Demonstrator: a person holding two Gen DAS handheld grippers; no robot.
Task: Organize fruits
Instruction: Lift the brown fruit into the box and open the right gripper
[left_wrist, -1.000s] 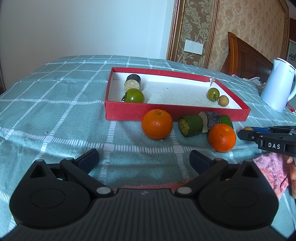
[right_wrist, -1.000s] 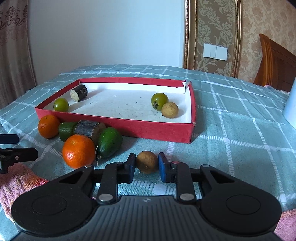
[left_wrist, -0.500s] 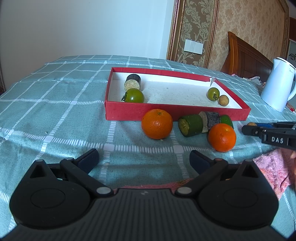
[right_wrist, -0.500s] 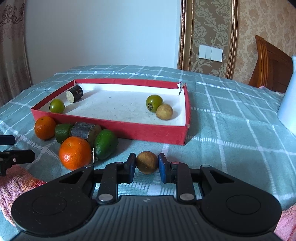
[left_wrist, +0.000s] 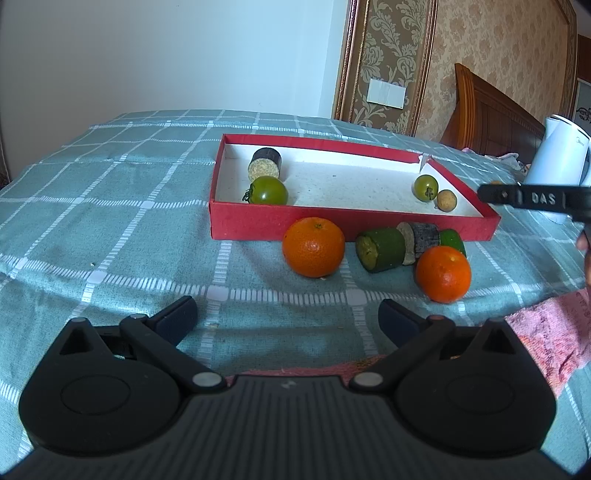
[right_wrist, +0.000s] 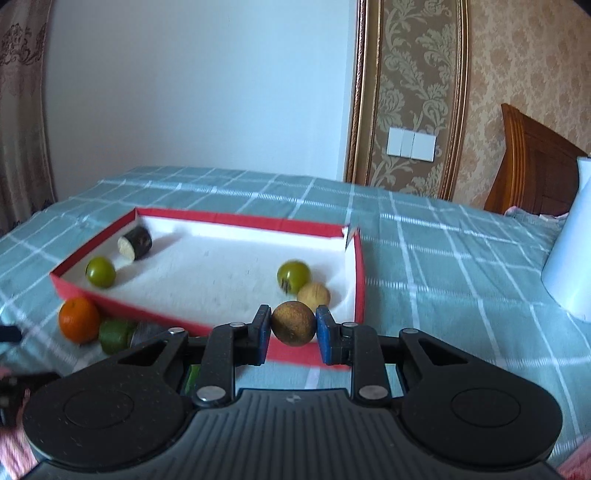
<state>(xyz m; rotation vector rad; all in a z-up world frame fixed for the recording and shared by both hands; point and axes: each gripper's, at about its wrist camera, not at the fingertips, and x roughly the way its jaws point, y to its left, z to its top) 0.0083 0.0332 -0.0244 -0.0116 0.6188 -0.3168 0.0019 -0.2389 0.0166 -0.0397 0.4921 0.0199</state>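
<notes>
My right gripper (right_wrist: 293, 326) is shut on a small brown round fruit (right_wrist: 293, 323) and holds it in the air just above the near rim of the red tray (right_wrist: 360, 273). The tray holds two green tomatoes (right_wrist: 100, 271), a dark cut piece (right_wrist: 135, 243) and a tan round fruit (right_wrist: 313, 295). My left gripper (left_wrist: 286, 317) is open and empty, low over the cloth in front of two oranges (left_wrist: 313, 246), a green cut piece (left_wrist: 380, 249), a dark cut piece (left_wrist: 421, 242) and a green fruit (left_wrist: 452, 238). The right gripper (left_wrist: 532, 199) shows at the right edge of the left wrist view.
A white kettle (left_wrist: 561, 162) stands at the far right. A pink towel (left_wrist: 546, 332) lies at the near right. A wooden headboard (left_wrist: 491, 114) and a wall stand behind the checked green cloth (left_wrist: 110, 206).
My right gripper has lifted the brown fruit off the cloth and carried it up and forward to the tray's near rim. My left gripper has stayed still.
</notes>
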